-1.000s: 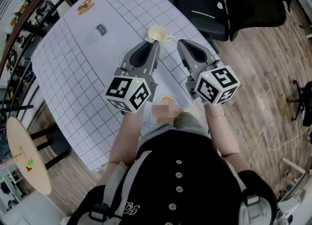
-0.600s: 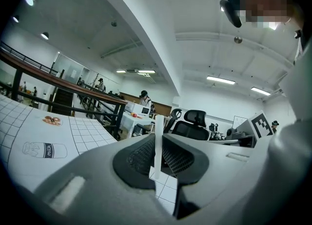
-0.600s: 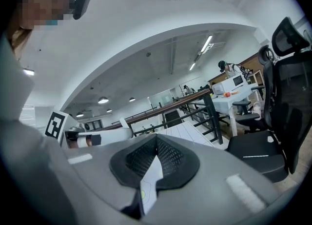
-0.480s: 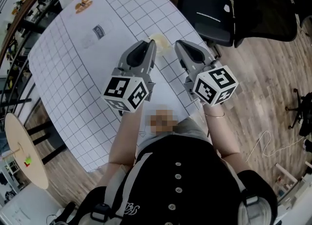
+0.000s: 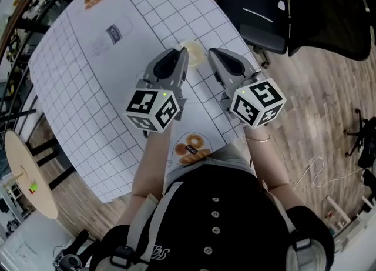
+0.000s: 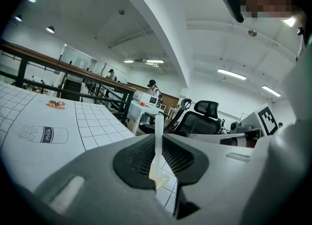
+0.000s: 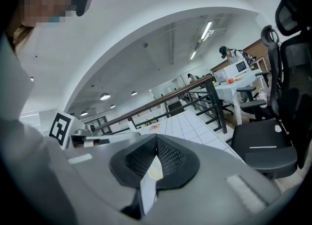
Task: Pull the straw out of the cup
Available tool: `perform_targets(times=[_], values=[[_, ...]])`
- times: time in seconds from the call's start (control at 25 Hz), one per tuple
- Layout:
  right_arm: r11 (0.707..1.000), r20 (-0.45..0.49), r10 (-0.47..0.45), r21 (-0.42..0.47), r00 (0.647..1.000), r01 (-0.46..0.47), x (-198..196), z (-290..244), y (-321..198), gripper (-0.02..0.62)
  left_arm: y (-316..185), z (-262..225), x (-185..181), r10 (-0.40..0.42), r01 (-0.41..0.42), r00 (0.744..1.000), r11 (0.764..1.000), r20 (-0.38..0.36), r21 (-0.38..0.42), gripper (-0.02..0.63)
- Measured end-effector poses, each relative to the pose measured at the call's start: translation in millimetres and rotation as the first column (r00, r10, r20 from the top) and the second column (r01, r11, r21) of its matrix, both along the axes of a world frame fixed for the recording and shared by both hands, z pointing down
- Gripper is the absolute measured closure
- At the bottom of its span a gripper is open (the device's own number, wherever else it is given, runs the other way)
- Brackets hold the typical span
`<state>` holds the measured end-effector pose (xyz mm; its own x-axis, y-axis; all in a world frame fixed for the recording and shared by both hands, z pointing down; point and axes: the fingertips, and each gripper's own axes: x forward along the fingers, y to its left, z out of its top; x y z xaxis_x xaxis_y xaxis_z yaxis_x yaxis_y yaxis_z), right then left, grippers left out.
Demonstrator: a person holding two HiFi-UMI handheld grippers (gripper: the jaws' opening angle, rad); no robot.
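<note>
My left gripper (image 5: 182, 59) sits just left of the cup (image 5: 192, 52) and my right gripper (image 5: 212, 56) just right of it, both tips close against its rim on the gridded table (image 5: 88, 93). From the head view I can only see the pale round cup between the two noses. The straw does not show there, nor how either pair of jaws stands. The left gripper view fills that in. My left gripper (image 6: 158, 140) has its jaws drawn in on the white straw (image 6: 159, 131), which stands upright between the dark pads and pokes out above their tips, with the cream cup (image 6: 157, 176) showing below it in the gap. In the right gripper view, my right gripper (image 7: 156, 142) has its tips pressed together. A cream patch of the cup (image 7: 155, 171) shows through the slit beneath them, and I cannot tell whether the pads touch it. Beyond the cup from me, a printed milk bottle (image 5: 114, 32) lies on the mat. A black office chair (image 5: 264, 11) stands off the table's far right edge.
</note>
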<state>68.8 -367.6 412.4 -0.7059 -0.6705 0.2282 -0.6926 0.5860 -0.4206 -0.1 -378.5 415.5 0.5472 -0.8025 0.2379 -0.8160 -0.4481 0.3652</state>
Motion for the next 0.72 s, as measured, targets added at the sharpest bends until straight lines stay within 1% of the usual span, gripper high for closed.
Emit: perform_targets(times=[0.24, 0.72], values=[[0.999, 0.006, -0.009, -0.048, 1.000, 0.009, -0.9, 22.5, -5.6, 0.595, -4.2, 26.9, 2.5, -0.005, 0.006, 1.000, 0.998, 0.014, -0.059, 0.558], [0.995, 0.011, -0.015, -0.100, 1.000, 0.016, -0.4, 47.6, -10.2, 0.595, -4.8, 57.1, 10.4, 0.006, -0.001, 0.999, 0.993, 0.043, -0.116, 0.558]])
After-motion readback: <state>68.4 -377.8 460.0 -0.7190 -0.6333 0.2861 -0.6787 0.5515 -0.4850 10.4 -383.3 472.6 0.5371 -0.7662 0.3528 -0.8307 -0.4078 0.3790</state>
